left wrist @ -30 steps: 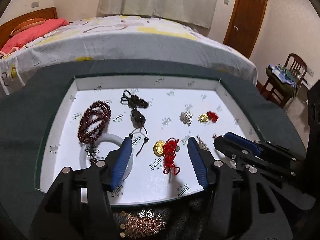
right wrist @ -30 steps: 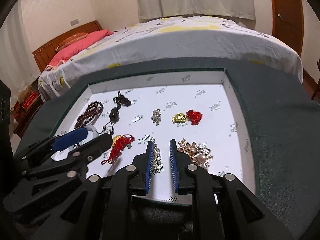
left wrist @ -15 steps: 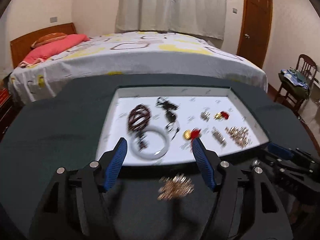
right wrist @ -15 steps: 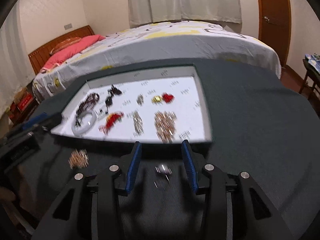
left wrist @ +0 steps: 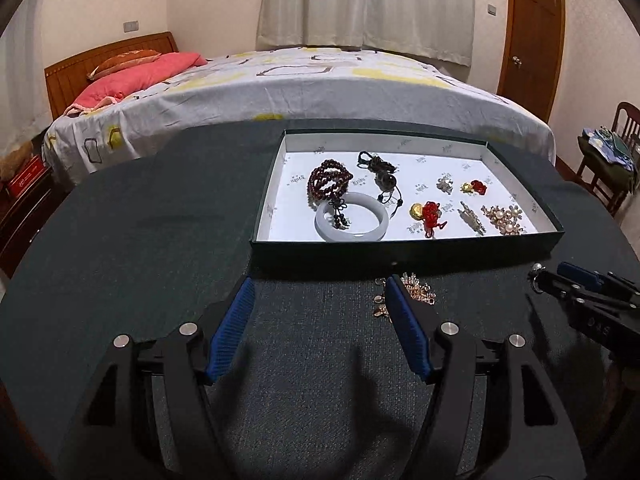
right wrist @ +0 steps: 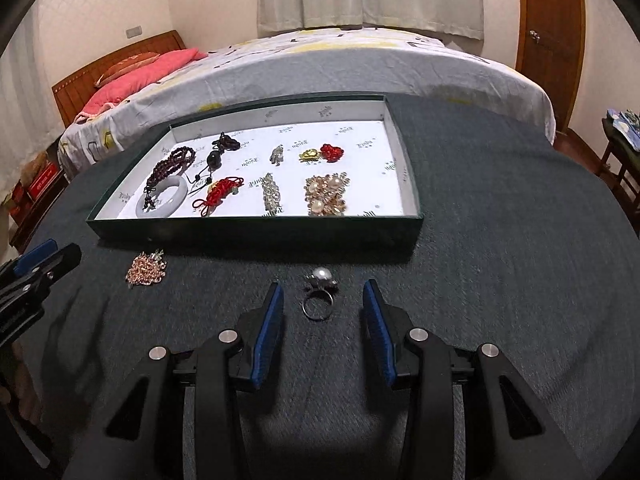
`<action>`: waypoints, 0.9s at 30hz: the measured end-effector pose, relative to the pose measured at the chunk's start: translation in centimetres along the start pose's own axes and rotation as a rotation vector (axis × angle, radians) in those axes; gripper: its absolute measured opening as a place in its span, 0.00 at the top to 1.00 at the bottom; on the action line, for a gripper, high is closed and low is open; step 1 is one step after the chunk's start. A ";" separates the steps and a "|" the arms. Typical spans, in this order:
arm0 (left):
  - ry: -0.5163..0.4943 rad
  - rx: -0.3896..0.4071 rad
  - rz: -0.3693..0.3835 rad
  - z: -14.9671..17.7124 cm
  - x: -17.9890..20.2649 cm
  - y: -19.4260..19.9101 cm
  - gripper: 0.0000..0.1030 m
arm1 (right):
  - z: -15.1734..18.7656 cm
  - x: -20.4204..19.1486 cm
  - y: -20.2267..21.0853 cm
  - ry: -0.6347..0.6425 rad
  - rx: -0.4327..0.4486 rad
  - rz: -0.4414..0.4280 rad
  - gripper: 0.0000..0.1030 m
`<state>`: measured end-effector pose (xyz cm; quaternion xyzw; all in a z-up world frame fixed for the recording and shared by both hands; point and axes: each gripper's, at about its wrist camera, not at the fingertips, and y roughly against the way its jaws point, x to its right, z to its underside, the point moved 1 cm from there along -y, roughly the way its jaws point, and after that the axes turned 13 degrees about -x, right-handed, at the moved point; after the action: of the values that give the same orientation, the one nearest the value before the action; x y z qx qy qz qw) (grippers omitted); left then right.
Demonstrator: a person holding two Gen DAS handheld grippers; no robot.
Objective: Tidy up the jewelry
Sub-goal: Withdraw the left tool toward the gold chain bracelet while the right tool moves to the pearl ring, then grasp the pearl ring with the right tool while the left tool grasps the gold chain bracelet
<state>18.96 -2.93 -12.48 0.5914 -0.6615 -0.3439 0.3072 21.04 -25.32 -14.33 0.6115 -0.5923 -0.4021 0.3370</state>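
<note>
A: Where did things stand?

B: Most pieces lay in the tray (right wrist: 256,229) across the middle of the right view: beads (right wrist: 171,166), bangle (right wrist: 181,196), red knot (right wrist: 219,193), pearl cluster (right wrist: 326,196). Two were outside it on the dark surface (right wrist: 500,240). The ring (right wrist: 319,294) lay just below the tray's near wall, at lower centre, between the spread fingers of the right tool (right wrist: 322,312), which touched nothing. The brooch (right wrist: 146,269) sat at left centre.

A: And the left tool?

B: The left tool (left wrist: 318,312) was wide apart and empty, low in its own view. The brooch there (left wrist: 416,292) lay against the tip of its right finger, partly hidden behind it.

A: What could have gone wrong?

B: I judged the ring the riskier one. It lay on its side, pearl toward the tray, so pads closing on the thin band could have squeezed it out or rolled it across the cloth. A grip on the round pearl might have slipped.

A: And the brooch?

B: It looked loose and dangly. A finger nudging it sideways could have snagged it on the weave or pushed it under the tray wall. Dropped carelessly, either piece might have tangled with the knot's cords.
</note>
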 end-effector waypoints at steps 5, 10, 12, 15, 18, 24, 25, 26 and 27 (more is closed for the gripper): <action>-0.001 -0.003 0.002 0.1 0.1 -0.1 0.36 | -0.5 -0.4 -1.2 0.004 -0.034 0.015 0.60; 0.001 -0.013 0.007 0.2 0.1 -0.5 0.36 | -0.4 -0.4 -1.4 -0.005 -0.038 0.022 0.65; -0.001 -0.016 0.012 0.3 0.2 -0.6 0.36 | -0.4 -0.4 -1.4 -0.006 -0.036 0.024 0.73; -0.004 -0.018 0.018 0.3 0.6 -0.7 0.36 | -0.4 -0.3 -1.4 -0.009 -0.035 0.020 0.78; -0.007 -0.024 0.026 0.3 0.9 -0.9 0.36 | -0.4 0.1 -1.3 -0.023 -0.025 0.009 0.78; -0.039 -0.040 0.074 0.0 2.8 -1.6 0.36 | -0.1 0.9 -0.4 -0.035 -0.006 0.008 0.79; -0.043 -0.046 0.079 0.0 3.0 -1.8 0.36 | -0.1 1.0 -0.3 -0.036 -0.006 0.006 0.79; -0.047 -0.058 0.088 -0.2 3.5 -2.2 0.36 | 0.1 1.2 -0.1 -0.036 -0.003 0.006 0.79; -0.046 -0.065 0.094 -0.2 3.7 -2.5 0.36 | 0.1 1.3 0.0 -0.036 -0.001 0.008 0.79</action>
<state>20.19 -6.76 -14.43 0.5415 -0.6837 -0.3639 0.3269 20.93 -26.56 -14.53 0.6016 -0.6005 -0.4122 0.3280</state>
